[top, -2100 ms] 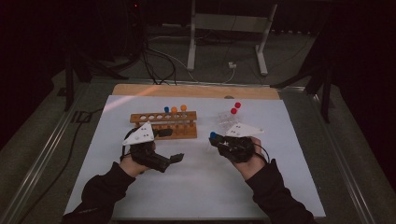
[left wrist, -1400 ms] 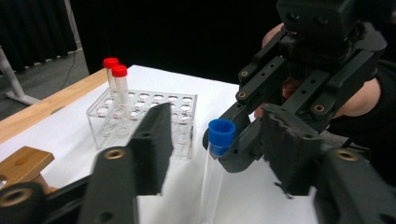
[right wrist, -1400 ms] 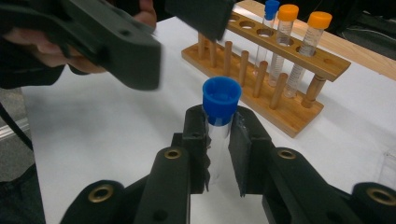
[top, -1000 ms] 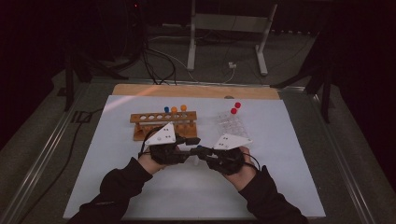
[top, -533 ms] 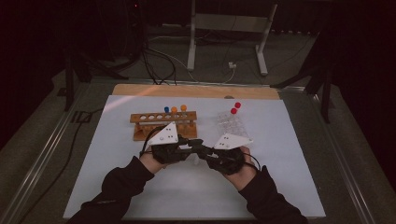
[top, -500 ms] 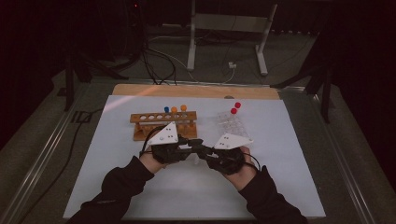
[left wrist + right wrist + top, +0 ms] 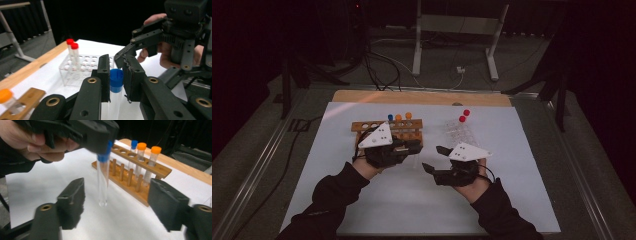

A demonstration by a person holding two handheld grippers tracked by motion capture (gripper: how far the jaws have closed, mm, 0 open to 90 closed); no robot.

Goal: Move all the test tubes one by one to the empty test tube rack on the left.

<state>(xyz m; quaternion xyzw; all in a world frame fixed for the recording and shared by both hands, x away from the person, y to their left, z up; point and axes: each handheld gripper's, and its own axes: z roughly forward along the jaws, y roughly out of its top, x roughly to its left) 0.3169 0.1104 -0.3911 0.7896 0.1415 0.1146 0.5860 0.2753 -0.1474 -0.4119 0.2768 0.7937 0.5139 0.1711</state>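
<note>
My left gripper [image 7: 116, 75] is shut on the blue cap of a clear test tube [image 7: 115, 100], which hangs upright above the white mat. In the right gripper view the same tube [image 7: 103, 180] hangs between my right gripper's [image 7: 117, 202] wide-apart pads without touching either. From above, the left gripper [image 7: 412, 147] is just in front of the wooden rack [image 7: 387, 127], and the open right gripper [image 7: 435, 159] is a little to its right. The wooden rack [image 7: 140, 187] holds one blue-capped and two orange-capped tubes.
A clear plastic rack [image 7: 459, 132] with two red-capped tubes [image 7: 463, 116] stands behind the right gripper, also in the left gripper view [image 7: 85, 67]. The white mat [image 7: 362, 200] covers the table, with a wooden strip [image 7: 422, 97] along its far edge.
The two grippers met at the middle of the mat and have drawn apart. The right one has opened and backed off to the right. The tube stays in the left one.
</note>
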